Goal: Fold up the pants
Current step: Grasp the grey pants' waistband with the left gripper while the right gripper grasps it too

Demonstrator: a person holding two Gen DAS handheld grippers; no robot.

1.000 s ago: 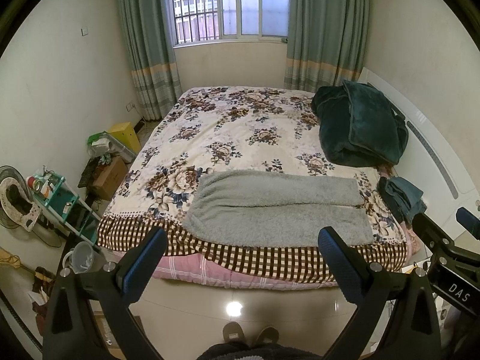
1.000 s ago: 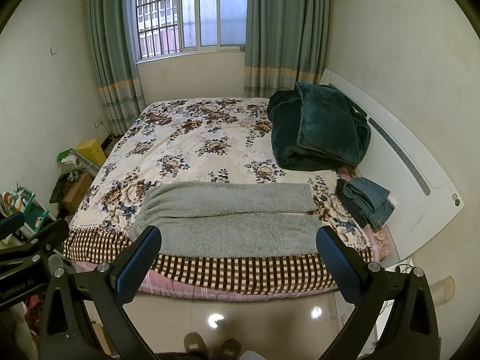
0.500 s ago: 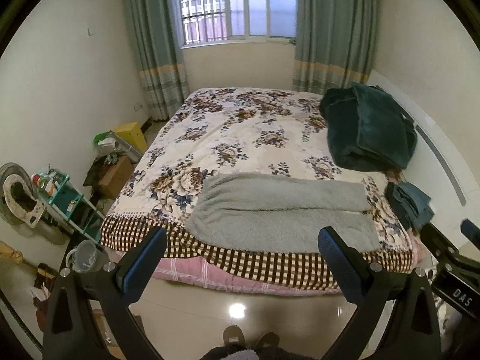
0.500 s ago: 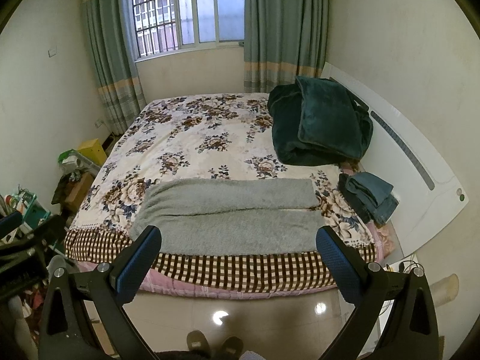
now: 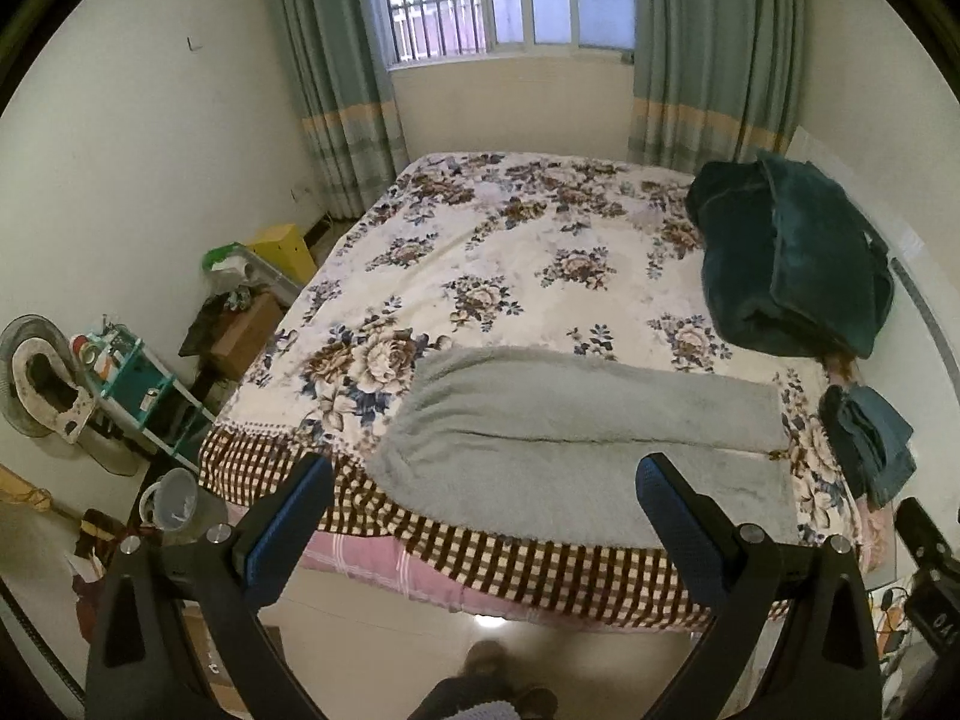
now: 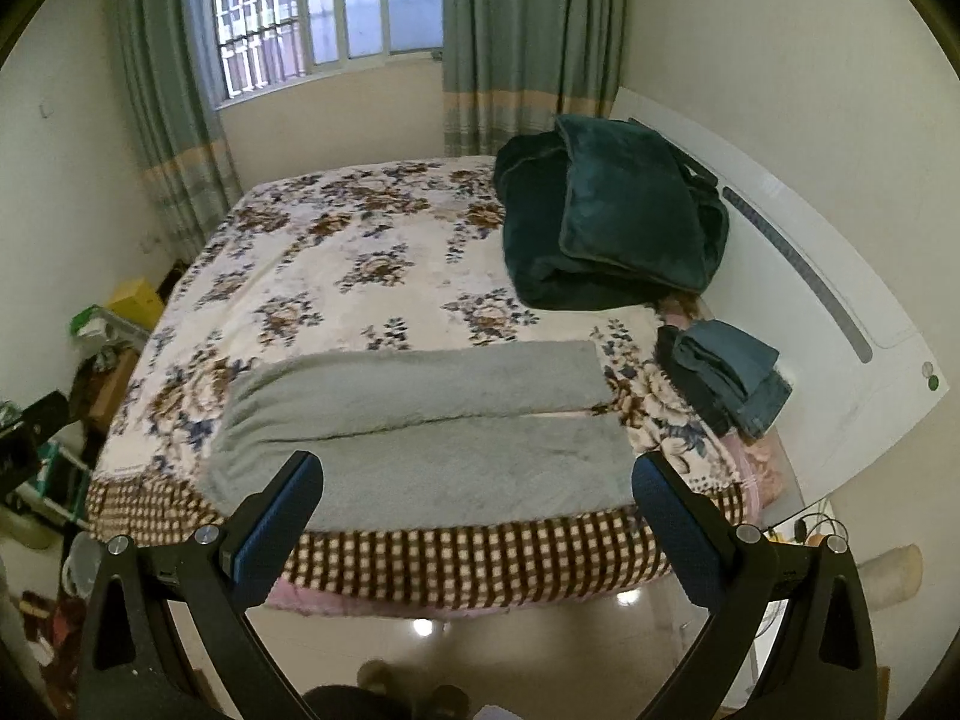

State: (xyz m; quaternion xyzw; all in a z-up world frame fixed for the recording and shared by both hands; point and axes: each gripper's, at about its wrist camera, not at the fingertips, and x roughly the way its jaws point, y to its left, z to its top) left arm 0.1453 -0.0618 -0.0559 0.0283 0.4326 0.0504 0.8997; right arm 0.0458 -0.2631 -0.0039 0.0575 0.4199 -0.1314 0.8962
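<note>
Fuzzy grey pants point(image 5: 576, 444) point(image 6: 420, 426) lie flat along the near edge of the bed, waist to the left, both legs stretched side by side toward the right. My left gripper point(image 5: 485, 480) hovers open above the floor in front of the bed, short of the pants. My right gripper point(image 6: 477, 477) is likewise open and empty, held off the bed's near edge. Neither gripper touches the fabric.
The bed point(image 5: 480, 252) has a floral cover with a checked border. A dark green blanket point(image 5: 792, 264) point(image 6: 612, 222) is piled at the right by the white headboard point(image 6: 828, 312), with folded blue clothes point(image 6: 726, 378) in front of it. Clutter and a teal shelf point(image 5: 144, 378) fill the left floor.
Both grippers have moved closer to the bed and tilted slightly; the pants and bedding appear larger. Both stay open and the pants have not moved.
</note>
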